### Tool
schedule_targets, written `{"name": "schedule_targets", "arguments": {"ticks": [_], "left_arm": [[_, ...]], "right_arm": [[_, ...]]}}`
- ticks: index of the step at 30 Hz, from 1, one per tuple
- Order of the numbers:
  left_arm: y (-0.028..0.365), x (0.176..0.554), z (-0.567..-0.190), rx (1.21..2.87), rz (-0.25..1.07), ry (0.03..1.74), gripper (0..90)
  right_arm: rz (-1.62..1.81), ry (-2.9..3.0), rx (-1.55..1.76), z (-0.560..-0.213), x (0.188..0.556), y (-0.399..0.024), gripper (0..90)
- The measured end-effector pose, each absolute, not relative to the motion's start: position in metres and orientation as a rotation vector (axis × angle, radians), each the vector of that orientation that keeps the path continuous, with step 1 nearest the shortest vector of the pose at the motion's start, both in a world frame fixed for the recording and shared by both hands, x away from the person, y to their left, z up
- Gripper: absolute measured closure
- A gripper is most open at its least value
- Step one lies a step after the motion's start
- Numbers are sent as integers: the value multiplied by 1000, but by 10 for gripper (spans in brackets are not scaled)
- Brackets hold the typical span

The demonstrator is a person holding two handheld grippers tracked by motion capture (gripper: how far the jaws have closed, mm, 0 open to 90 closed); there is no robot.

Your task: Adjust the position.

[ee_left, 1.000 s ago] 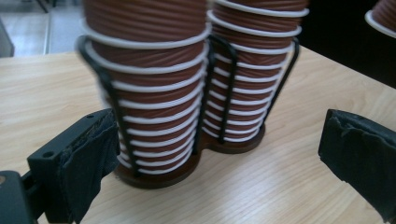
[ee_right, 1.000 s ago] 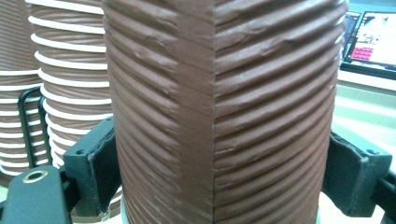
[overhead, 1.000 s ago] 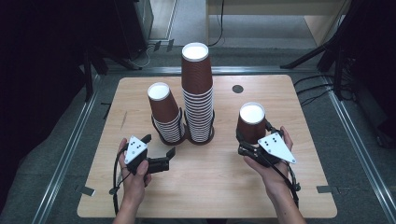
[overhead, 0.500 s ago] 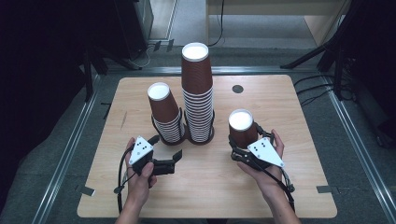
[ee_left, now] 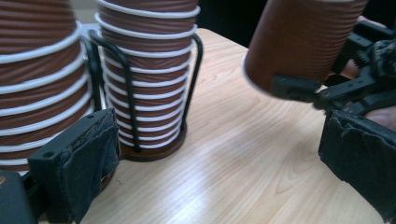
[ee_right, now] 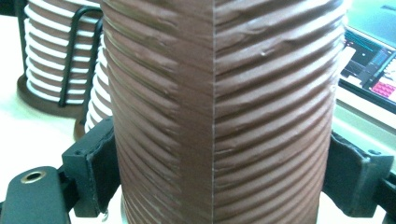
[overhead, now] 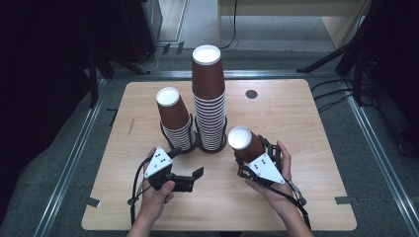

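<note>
Brown paper cup (overhead: 245,141), upside down and tilted, sits clamped in the right claw (overhead: 249,159) low over the bench (overhead: 306,128) just right of the tall cup stack (overhead: 208,98), left claw (overhead: 192,177) open and empty; setting-down step, I judge, next needing levelling, then release.

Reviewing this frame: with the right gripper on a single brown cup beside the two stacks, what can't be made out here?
- Held cup, right gripper view: rim and base cut off by the frame edges; its body hides the table behind.
- Held cup's mouth, high view: faces down behind the right gripper.
- Short stack and tall stack: cup counts too fine to tell.
- Left gripper, left gripper view: jaw bases cut off below.
</note>
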State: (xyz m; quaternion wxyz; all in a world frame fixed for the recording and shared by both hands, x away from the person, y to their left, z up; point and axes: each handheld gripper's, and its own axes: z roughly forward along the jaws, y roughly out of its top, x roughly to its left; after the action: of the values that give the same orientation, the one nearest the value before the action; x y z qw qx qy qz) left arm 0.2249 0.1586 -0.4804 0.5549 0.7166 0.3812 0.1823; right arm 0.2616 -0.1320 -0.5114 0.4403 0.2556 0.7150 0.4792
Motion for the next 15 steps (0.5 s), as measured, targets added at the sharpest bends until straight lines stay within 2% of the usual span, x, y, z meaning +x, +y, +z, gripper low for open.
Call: {"name": "schedule_targets", "arguments": {"ticks": [15], "left_arm": [[146,219,-475,1684,375,833,0]], "right_arm": [[1101,1814,417,-519,252,-114,119]]}}
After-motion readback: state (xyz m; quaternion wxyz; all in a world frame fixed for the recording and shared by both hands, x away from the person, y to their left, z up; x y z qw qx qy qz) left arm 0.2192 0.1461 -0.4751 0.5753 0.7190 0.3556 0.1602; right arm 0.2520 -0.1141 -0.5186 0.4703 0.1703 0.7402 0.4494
